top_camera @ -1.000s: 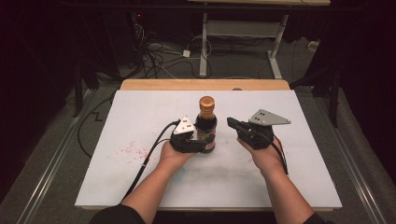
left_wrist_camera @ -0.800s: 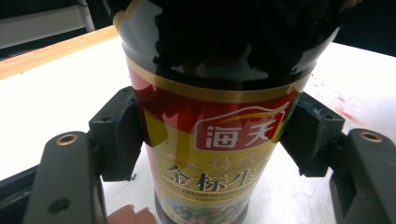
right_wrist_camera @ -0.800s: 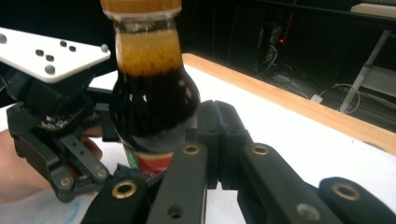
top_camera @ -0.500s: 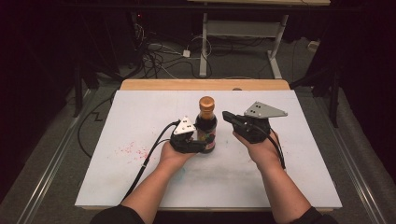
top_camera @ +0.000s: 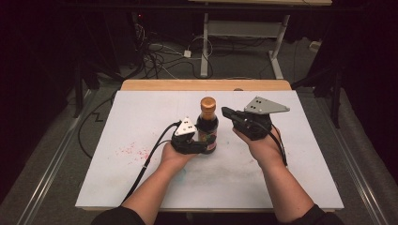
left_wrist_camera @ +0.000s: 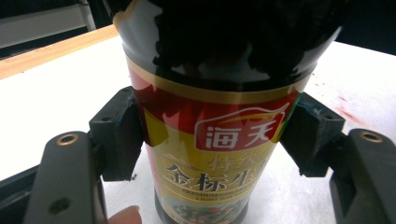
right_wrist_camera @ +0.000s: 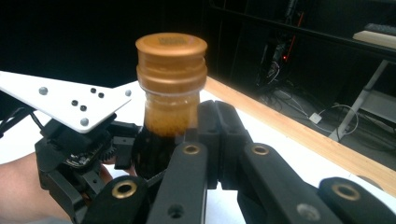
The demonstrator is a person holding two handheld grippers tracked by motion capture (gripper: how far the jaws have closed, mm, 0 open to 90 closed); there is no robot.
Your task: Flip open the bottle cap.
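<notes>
Left gripper view, left gripper [left_wrist_camera: 212, 140] clamping bottle [left_wrist_camera: 219, 121]

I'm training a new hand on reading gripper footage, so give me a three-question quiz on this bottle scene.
1. True or false: the left gripper is clamped on the lower body of the sauce bottle.
2. How do the jaws of the right gripper stand? A) wide open around the cap B) shut together with nothing between them C) shut on the label
3. Fill in: the bottle's cap is ____ in colour.

Key:
1. True; the pads press on the label from both sides in the left gripper view.
2. B; it is held beside the bottle's neck.
3. Orange-gold.
</notes>
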